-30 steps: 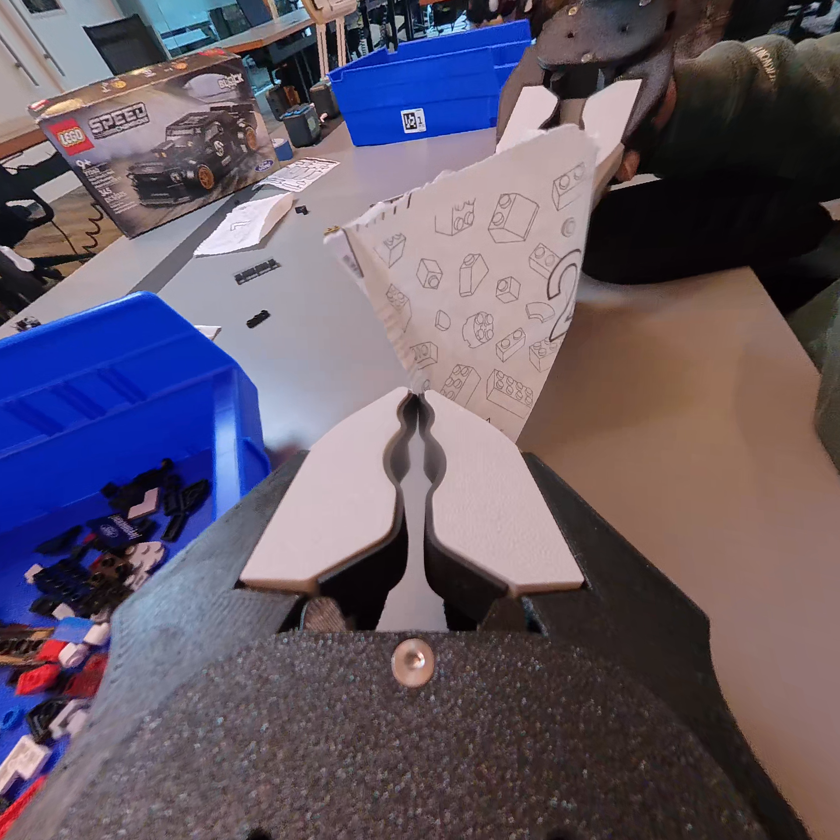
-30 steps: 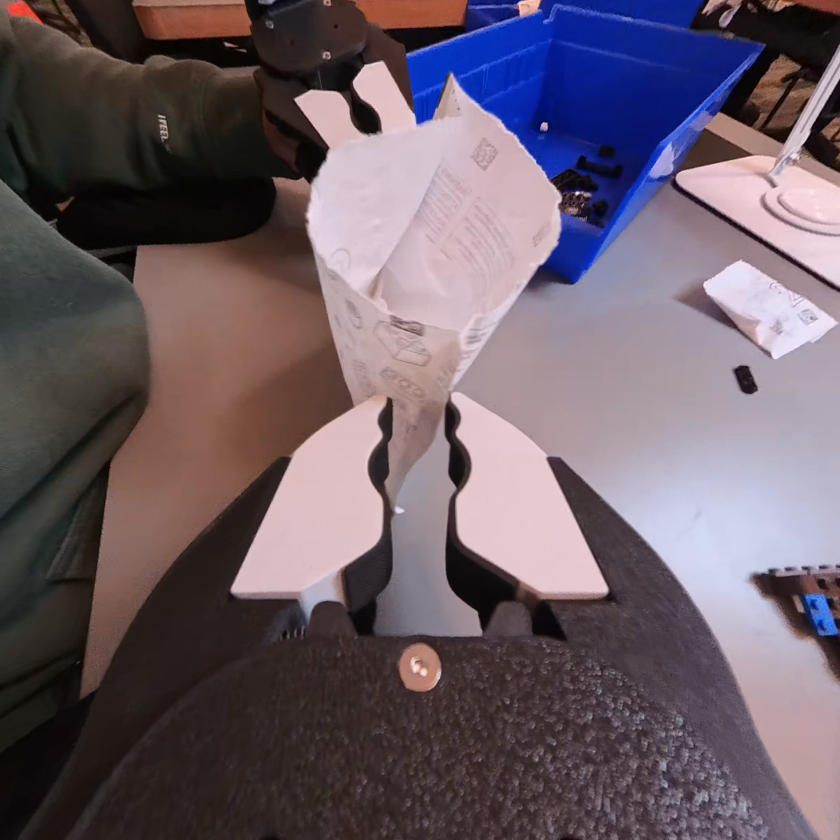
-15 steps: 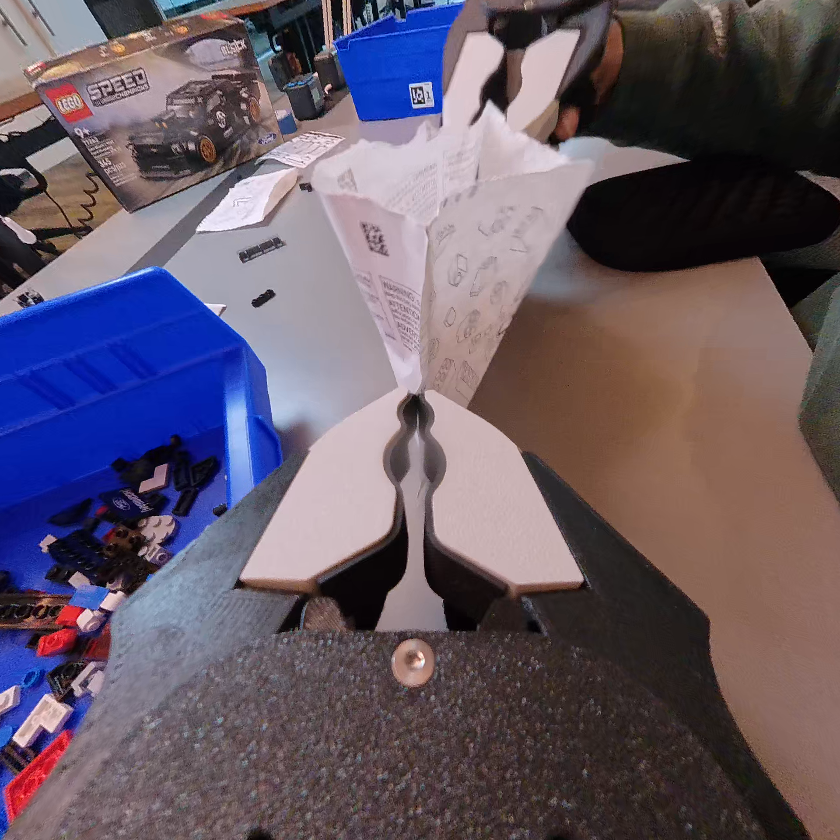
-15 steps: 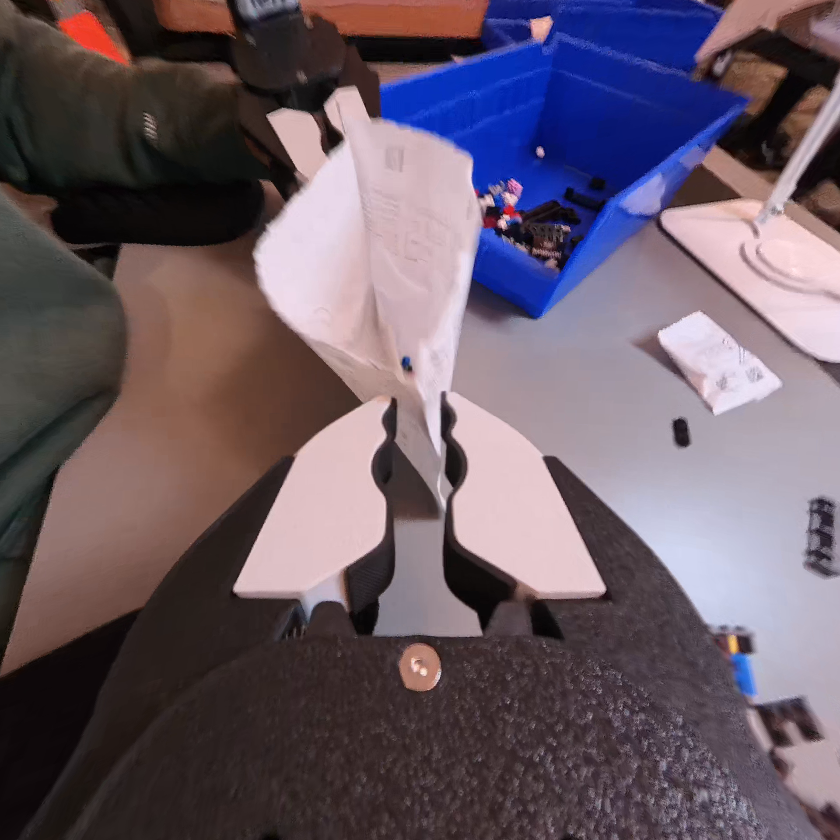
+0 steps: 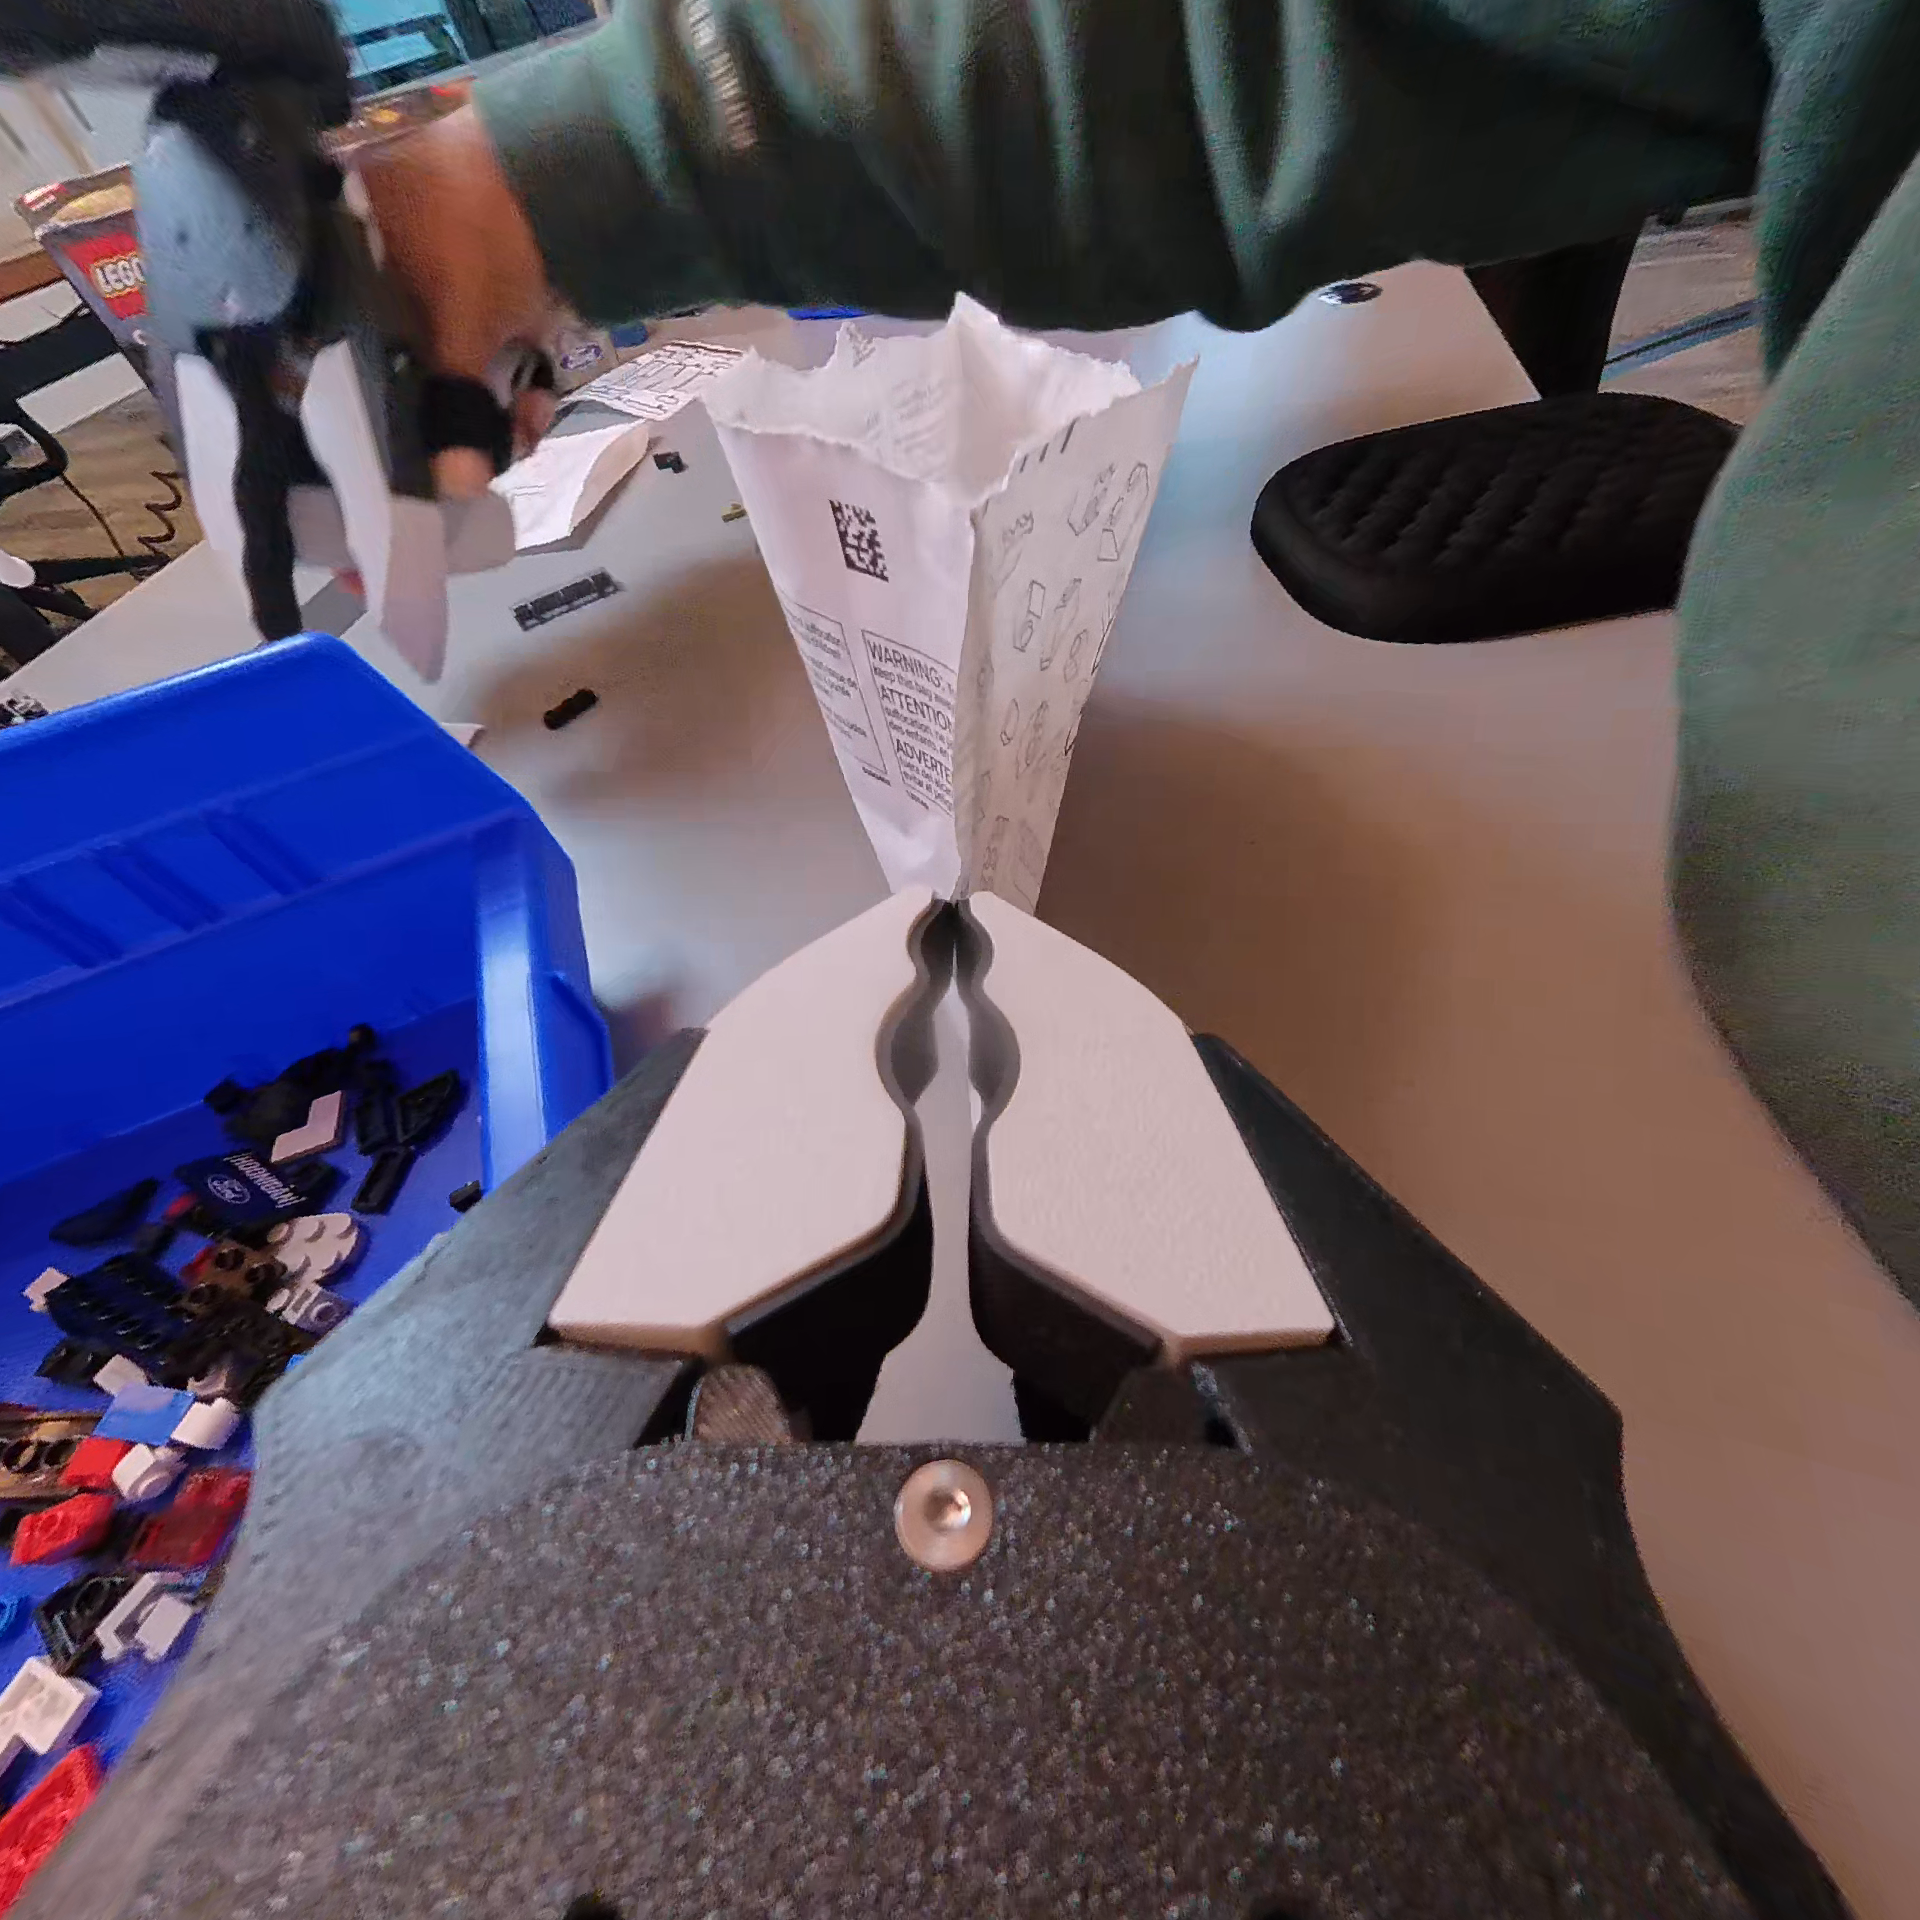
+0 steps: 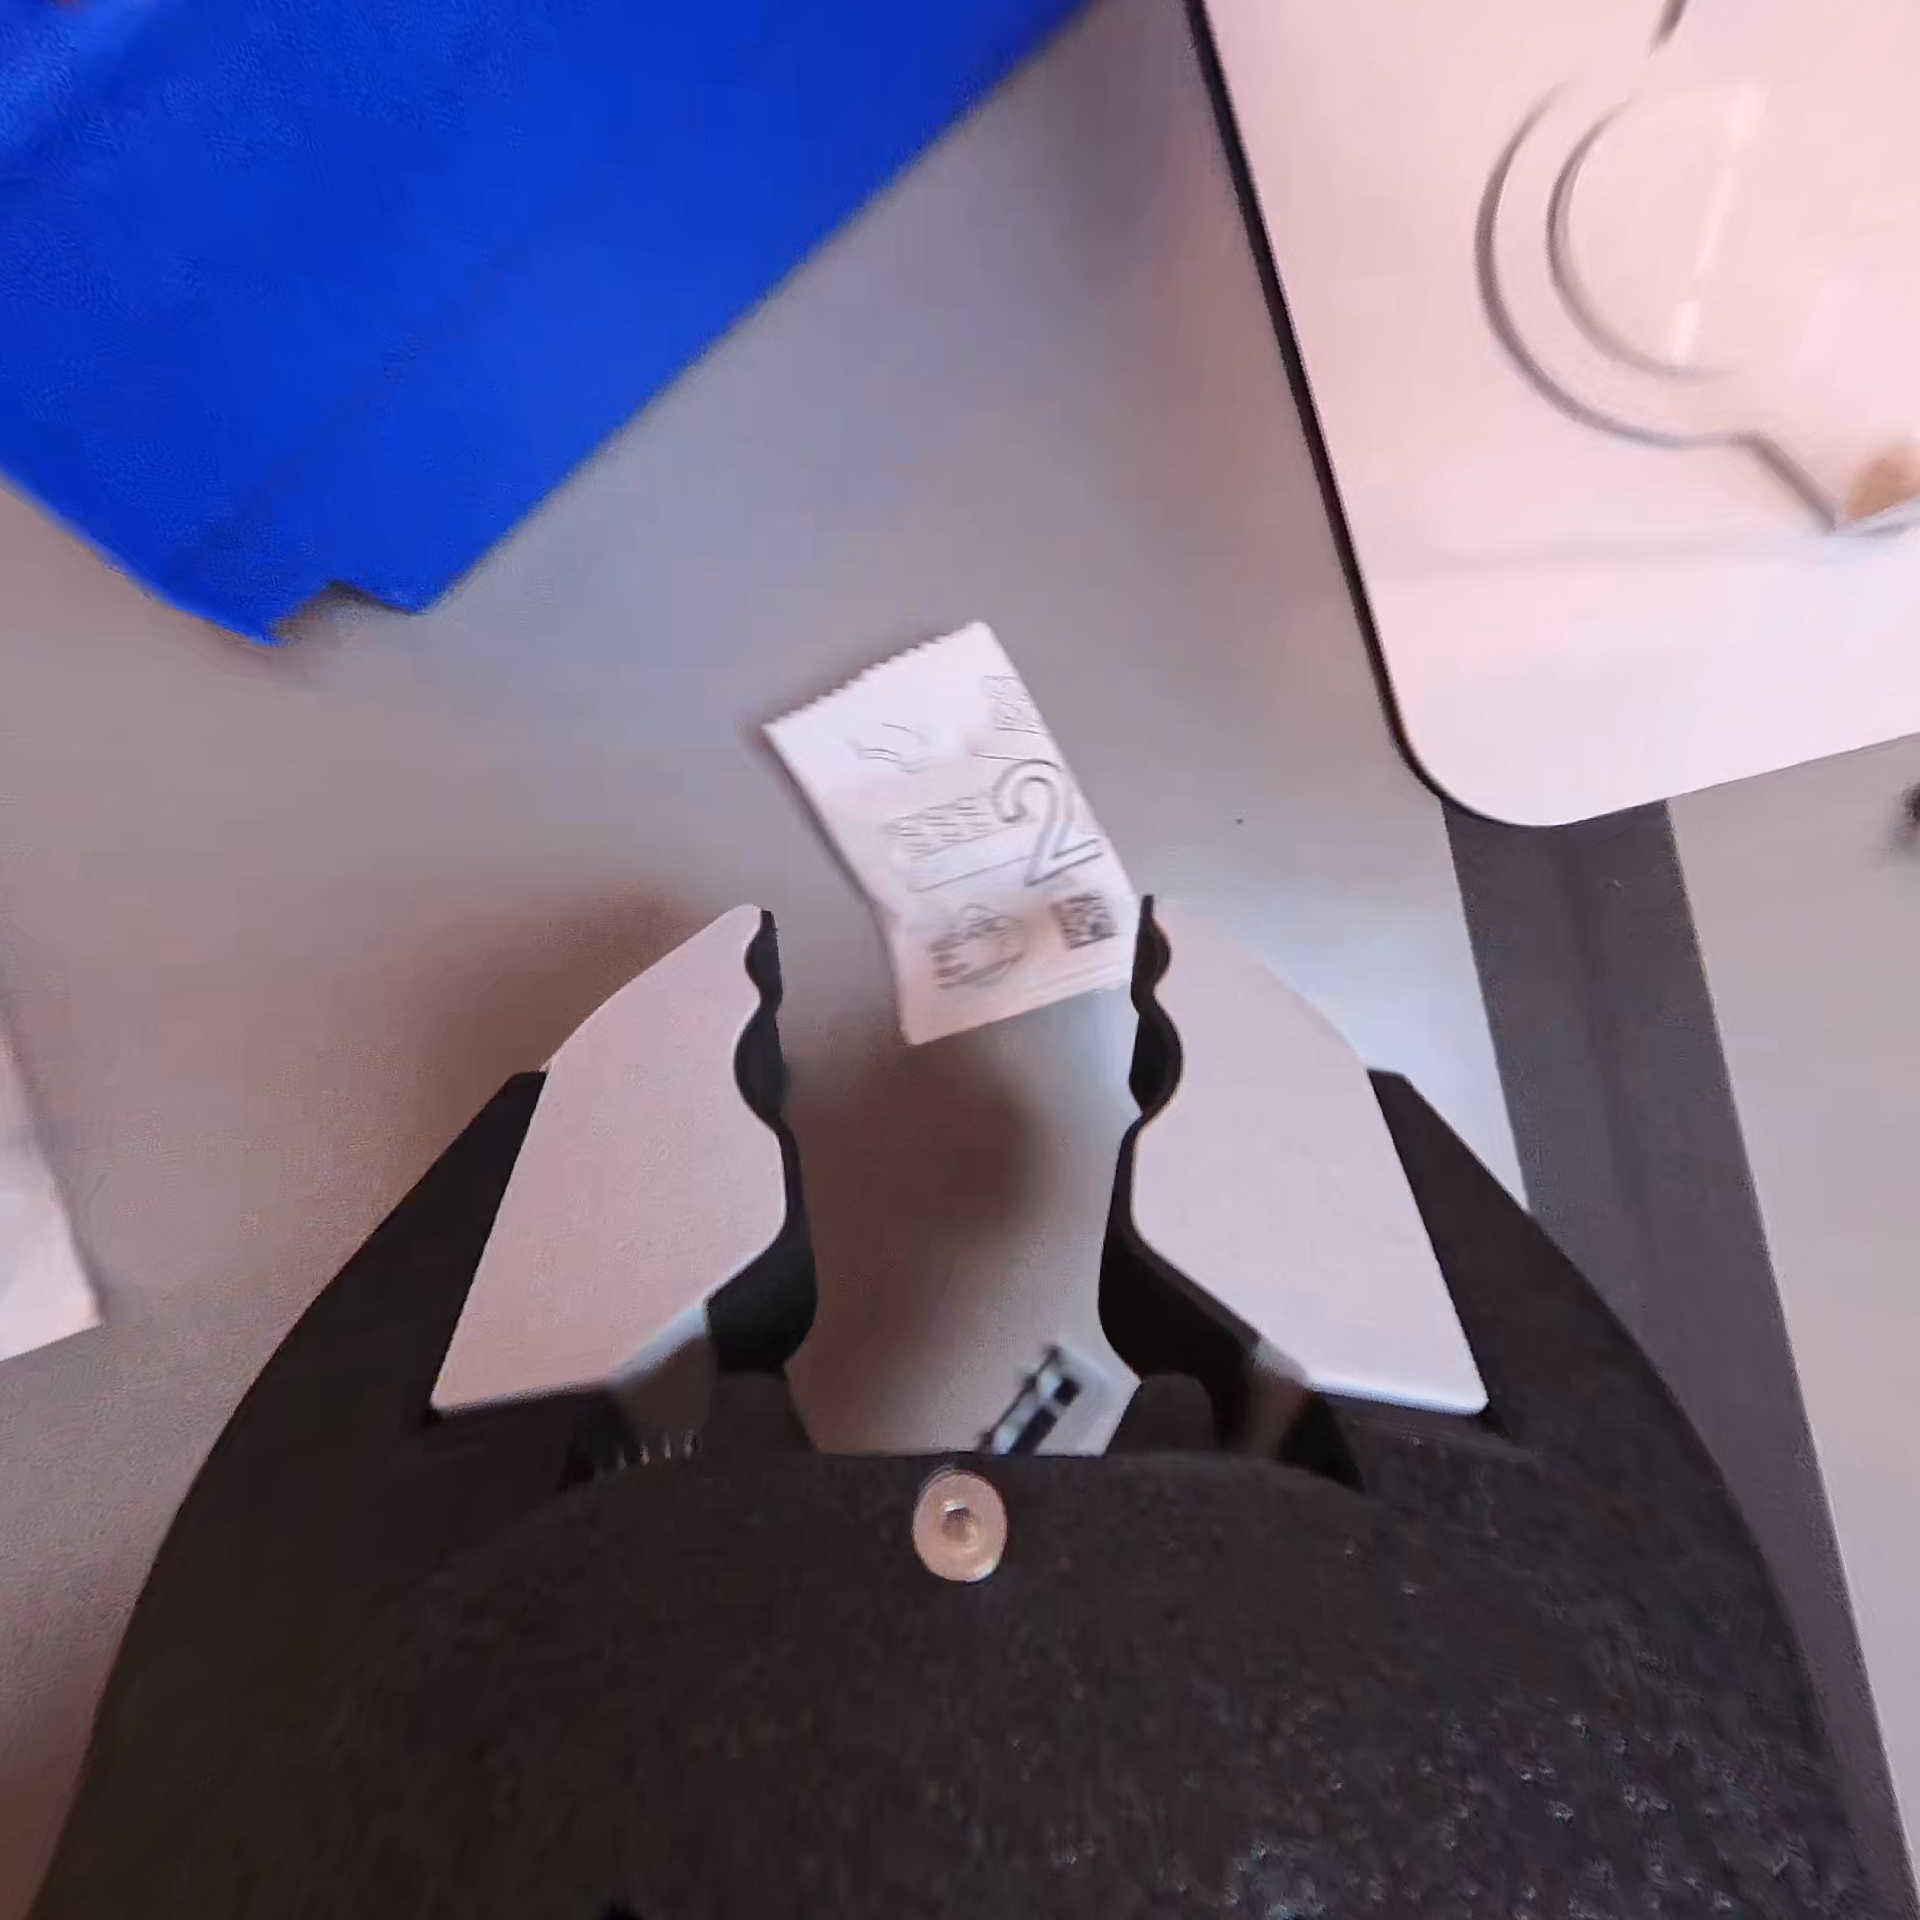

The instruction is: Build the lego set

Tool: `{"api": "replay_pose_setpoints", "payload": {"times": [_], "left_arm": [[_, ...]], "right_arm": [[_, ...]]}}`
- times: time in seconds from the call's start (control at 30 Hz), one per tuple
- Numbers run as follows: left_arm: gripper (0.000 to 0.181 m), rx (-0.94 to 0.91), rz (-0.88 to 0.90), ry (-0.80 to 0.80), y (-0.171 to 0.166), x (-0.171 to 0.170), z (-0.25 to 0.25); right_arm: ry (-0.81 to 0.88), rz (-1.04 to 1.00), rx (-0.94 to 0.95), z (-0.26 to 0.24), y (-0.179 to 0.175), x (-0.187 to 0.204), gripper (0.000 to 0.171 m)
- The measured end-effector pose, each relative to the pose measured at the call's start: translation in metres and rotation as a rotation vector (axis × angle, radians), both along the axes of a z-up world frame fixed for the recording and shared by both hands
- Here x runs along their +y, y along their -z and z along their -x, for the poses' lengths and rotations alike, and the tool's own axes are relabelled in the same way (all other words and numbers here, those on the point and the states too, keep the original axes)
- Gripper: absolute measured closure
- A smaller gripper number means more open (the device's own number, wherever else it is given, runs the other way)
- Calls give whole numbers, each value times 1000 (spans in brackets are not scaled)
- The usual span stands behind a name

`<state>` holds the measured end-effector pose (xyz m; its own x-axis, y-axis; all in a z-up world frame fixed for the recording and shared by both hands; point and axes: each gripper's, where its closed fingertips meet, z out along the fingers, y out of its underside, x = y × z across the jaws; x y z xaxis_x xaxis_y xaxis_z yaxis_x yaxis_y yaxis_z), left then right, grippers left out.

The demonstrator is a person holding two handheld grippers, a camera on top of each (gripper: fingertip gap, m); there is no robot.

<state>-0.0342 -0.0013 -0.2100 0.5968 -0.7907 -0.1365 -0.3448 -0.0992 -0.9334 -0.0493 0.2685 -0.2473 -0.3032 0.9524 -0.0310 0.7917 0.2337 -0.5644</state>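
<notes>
The left hand-held gripper has its fingers pressed together on the bottom corner of a white paper bag, which stands up from the tips with its torn mouth open above the grey surface. Just to its left sits a blue bin holding loose black, red and white toy bricks. The right hand-held gripper is spread wide and holds nothing; it points down at a small torn piece of printed white paper lying flat on the surface just beyond its tips, between a blue bin and a white flat base. In the left wrist view this gripper appears blurred beyond the bin, under a green sleeve.
</notes>
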Motion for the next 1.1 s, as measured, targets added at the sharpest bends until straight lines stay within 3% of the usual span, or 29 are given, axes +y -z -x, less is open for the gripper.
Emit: {"api": "replay_pose_setpoints", "payload": {"times": [0.13, 0.23, 0.27, 0.3, 0.4, 0.57, 0.7, 0.8, 0.83, 0.9, 1.0, 1.1], "left_arm": [[181, -9, 5, 16, 1, -2, -2], [181, -12, 10, 13, 1, -2, -2], [181, -12, 14, 8, 1, -1, -1], [181, -14, 22, 1, 1, 0, -1], [181, -23, 45, -21, 1, 2, 1], [181, -41, 67, -25, 1, 3, 0], [181, -37, 69, -22, 2, 3, -2], [181, -35, 62, -16, 2, 2, -3], [181, -32, 58, -14, 2, 2, -3], [181, -33, 57, -13, 2, 1, -3], [181, -34, 55, -17, 2, 2, -2], [181, -30, 59, -21, 2, 2, 1]], "right_arm": [[5, 147, -71, 11, 23, 10, 111], [-37, 253, -79, 8, 20, -12, 147], [-64, 251, -22, 7, 9, -22, 166], [-79, 253, 57, 7, -10, -34, 170], [-141, 131, 248, -12, -70, -77, 171], [-193, -59, 331, -61, -140, -154, 171], [-252, -126, 327, -88, -158, -203, 171], [-252, -207, 240, -96, -135, -209, 171], [-257, -204, 195, -99, -122, -212, 170], [-228, -189, 177, -99, -106, -213, 147], [-183, -115, 278, -100, -116, -217, 114], [-144, -95, 347, -116, -121, -209, 102]]}}
